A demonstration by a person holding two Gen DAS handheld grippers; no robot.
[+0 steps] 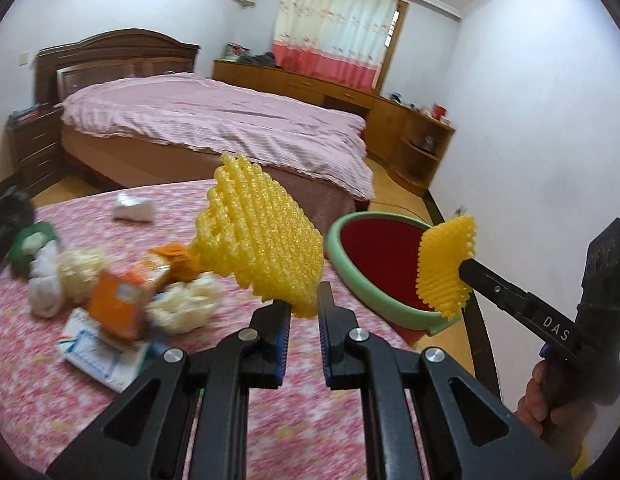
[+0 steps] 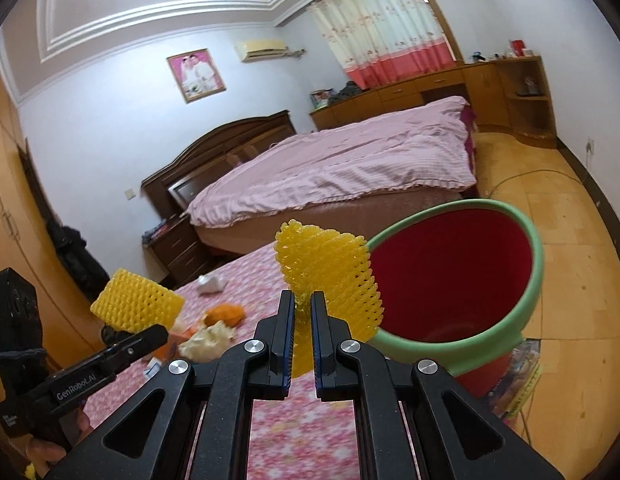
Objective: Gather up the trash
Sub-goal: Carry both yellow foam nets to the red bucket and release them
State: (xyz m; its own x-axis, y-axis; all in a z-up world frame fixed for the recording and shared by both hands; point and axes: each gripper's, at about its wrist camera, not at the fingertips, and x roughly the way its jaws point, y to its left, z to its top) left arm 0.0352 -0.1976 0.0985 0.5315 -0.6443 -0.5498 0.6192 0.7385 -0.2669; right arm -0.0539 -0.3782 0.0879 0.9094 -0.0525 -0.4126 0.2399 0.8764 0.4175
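My left gripper is shut on a yellow foam net sleeve and holds it above the pink floral table. My right gripper is shut on a second yellow foam net, beside the rim of the red bin with the green rim. In the left wrist view the right gripper holds its net over the bin. In the right wrist view the left gripper carries its net above the table.
Loose trash lies on the table at left: an orange carton, crumpled white paper, a white and blue box, orange peel, a white wad. A bed with a pink cover stands behind.
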